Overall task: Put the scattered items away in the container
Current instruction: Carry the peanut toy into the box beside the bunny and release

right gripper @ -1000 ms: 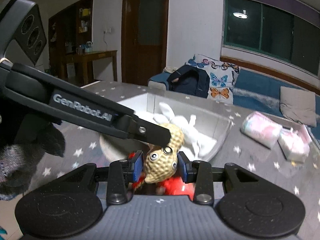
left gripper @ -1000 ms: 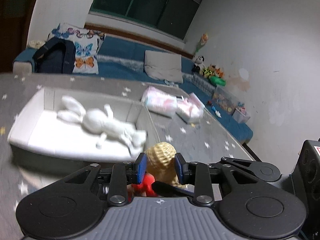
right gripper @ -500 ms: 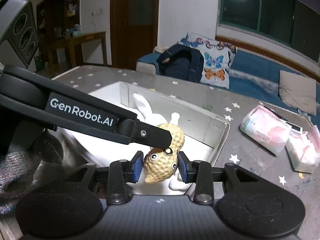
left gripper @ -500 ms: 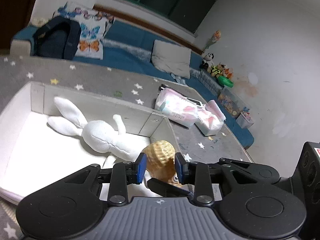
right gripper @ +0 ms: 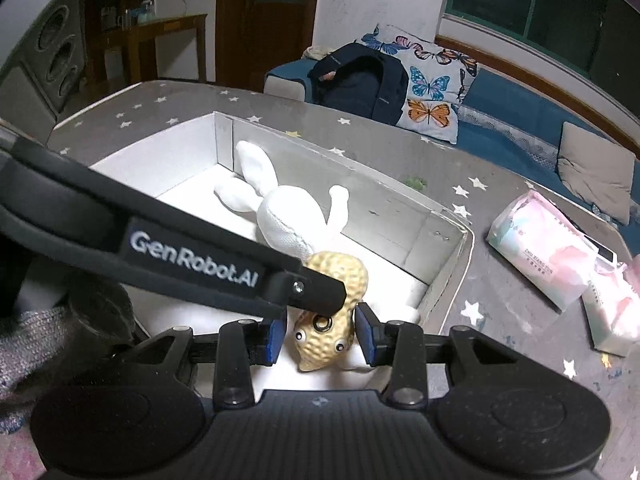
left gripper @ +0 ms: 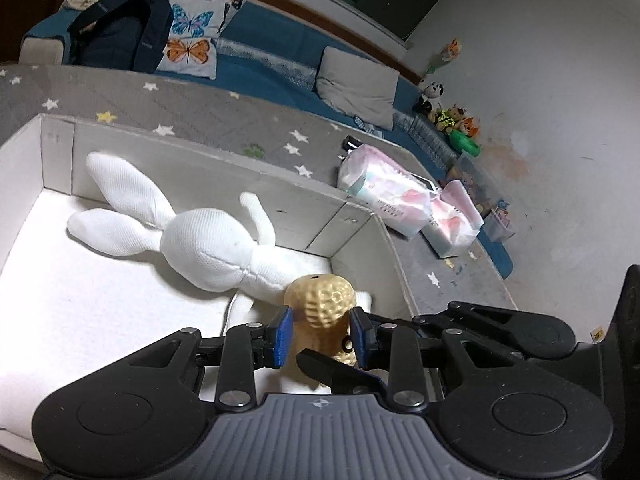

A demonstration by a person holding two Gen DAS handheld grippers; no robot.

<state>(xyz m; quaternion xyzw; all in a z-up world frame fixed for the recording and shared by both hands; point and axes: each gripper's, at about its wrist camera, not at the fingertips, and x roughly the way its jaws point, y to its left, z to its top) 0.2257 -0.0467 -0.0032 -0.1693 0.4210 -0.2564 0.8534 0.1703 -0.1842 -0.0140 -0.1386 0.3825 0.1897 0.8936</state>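
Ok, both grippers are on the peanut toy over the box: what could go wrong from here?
Both the left gripper and the right gripper clamp the same peanut toy; uneven release could tug or flick it. It hangs near the white box's right wall, so it might bounce out onto the table. It may also land on the white rabbit and roll.

Black tongs (left gripper: 322,334), blue pads (left gripper: 283,334), white "GenRobot.AI" lettering, silver screws.
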